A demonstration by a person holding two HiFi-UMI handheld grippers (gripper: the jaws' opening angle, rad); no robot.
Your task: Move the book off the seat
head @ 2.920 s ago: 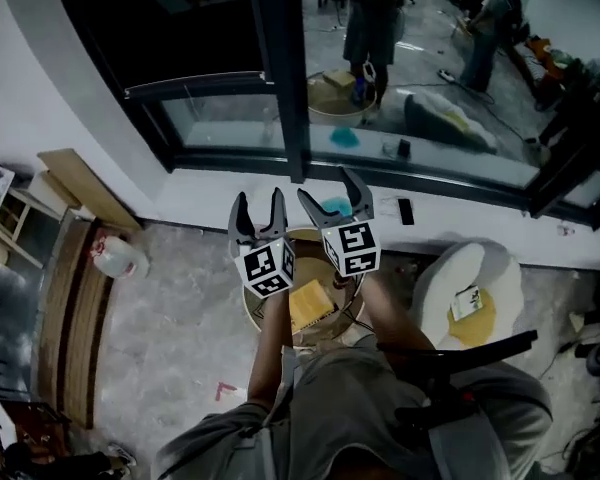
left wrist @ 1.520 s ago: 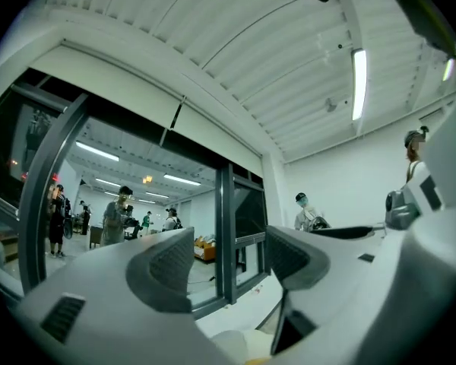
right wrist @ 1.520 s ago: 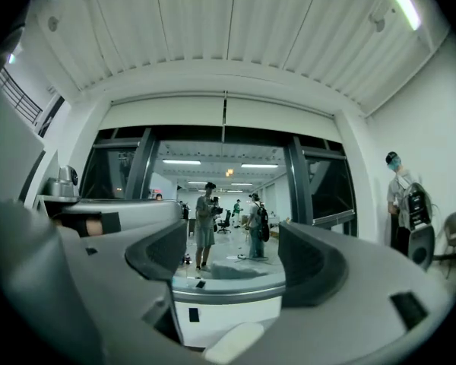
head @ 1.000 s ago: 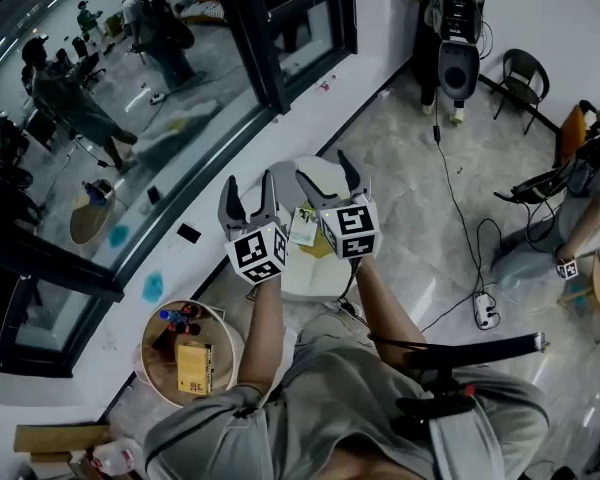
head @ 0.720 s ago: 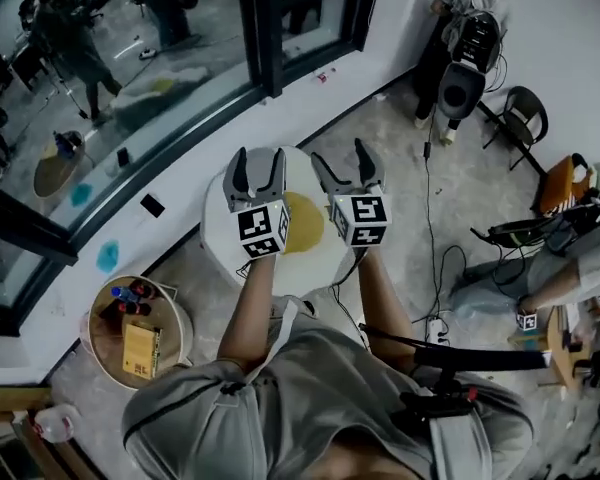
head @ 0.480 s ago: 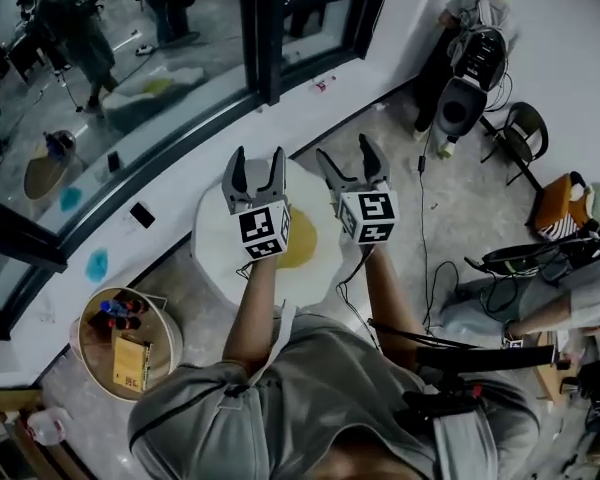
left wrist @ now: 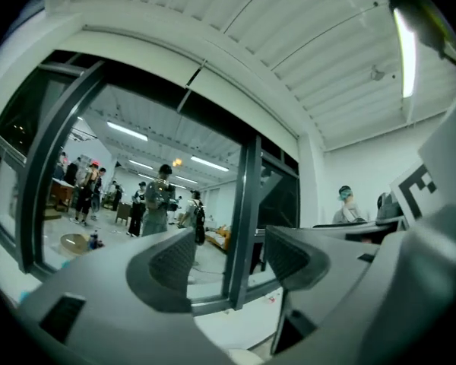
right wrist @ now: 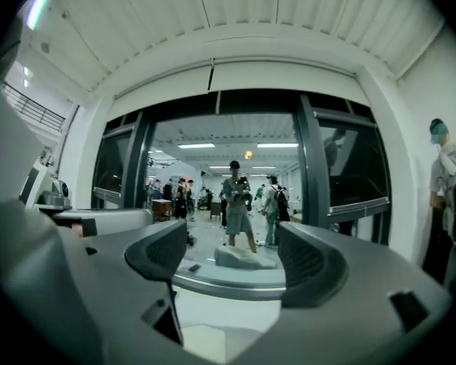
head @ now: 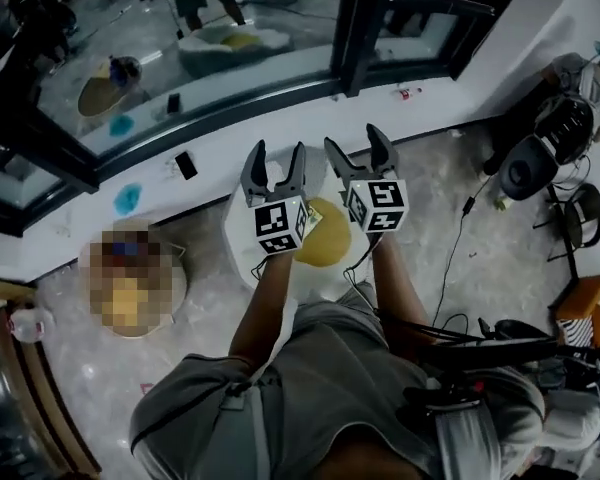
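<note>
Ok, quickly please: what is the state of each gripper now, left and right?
Left gripper: open, nothing between its jaws.
Right gripper: open, nothing between its jaws.

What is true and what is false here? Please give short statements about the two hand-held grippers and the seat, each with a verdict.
The left hand-held gripper is open and empty. True.
The right hand-held gripper is shut. False: its jaws stand apart, with nothing between them.
The white seat has a yellow cushion. True.
The two grippers touch each other. False: there is a gap between them.
</note>
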